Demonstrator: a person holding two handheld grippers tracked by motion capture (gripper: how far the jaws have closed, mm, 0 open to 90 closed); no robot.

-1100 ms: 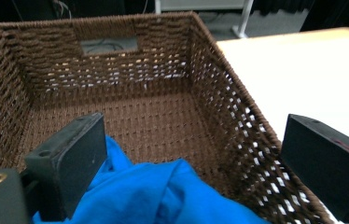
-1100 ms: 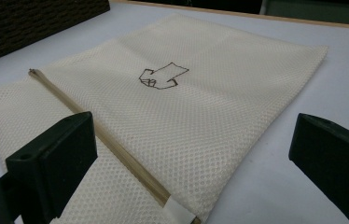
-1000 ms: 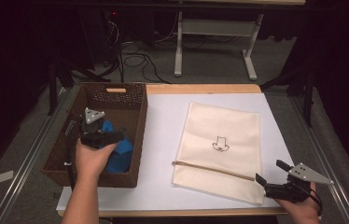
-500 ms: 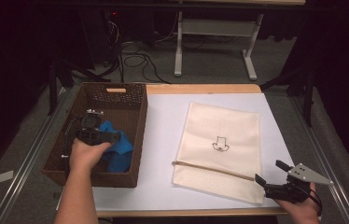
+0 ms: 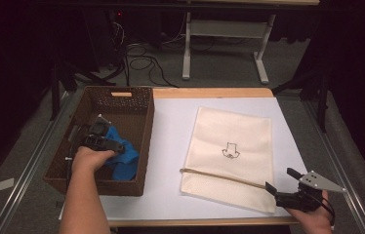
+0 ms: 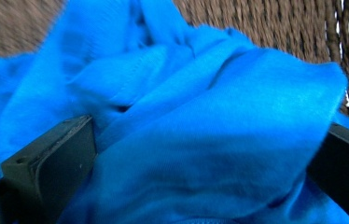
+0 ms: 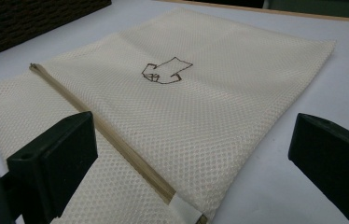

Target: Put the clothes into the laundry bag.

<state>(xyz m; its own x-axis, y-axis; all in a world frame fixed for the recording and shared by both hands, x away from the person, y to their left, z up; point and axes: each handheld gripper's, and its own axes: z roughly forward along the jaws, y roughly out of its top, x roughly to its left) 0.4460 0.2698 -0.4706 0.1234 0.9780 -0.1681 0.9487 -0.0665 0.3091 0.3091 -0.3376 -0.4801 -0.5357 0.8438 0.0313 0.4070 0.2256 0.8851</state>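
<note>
Left gripper [image 6: 200,154] jaws are spread wide, a fold of the blue cloth [image 6: 200,116] bunched between them — pressed in, not yet pinched. Right gripper [image 7: 191,154] jaws are also wide apart, nothing between them, hovering low over the near corner of the mesh bag [image 7: 200,107].

Landmark: the wicker basket [image 5: 136,105].
- The blue cloth [image 5: 122,156] lies crumpled inside the basket, against its right wall, toward the near end.
- The left gripper [image 5: 103,143] is down inside the basket, on the cloth.
- The mesh bag [image 5: 234,156] lies flat on the white table sheet [image 5: 171,126], right of the basket and apart from it; its zipper [image 5: 222,177] runs across its near end.
- The right gripper [image 5: 280,187] is well right of the basket, at the zipper's far end.

Handling, judged: the cloth looks soft, light and limp — no stiffness, will drape and trail when lifted. A thick raised fold is best taken, not a single layer, so it is not slipped out of. The bag's mesh looks thin and floppy; the opening likely has to be taken at the zipper edge.
</note>
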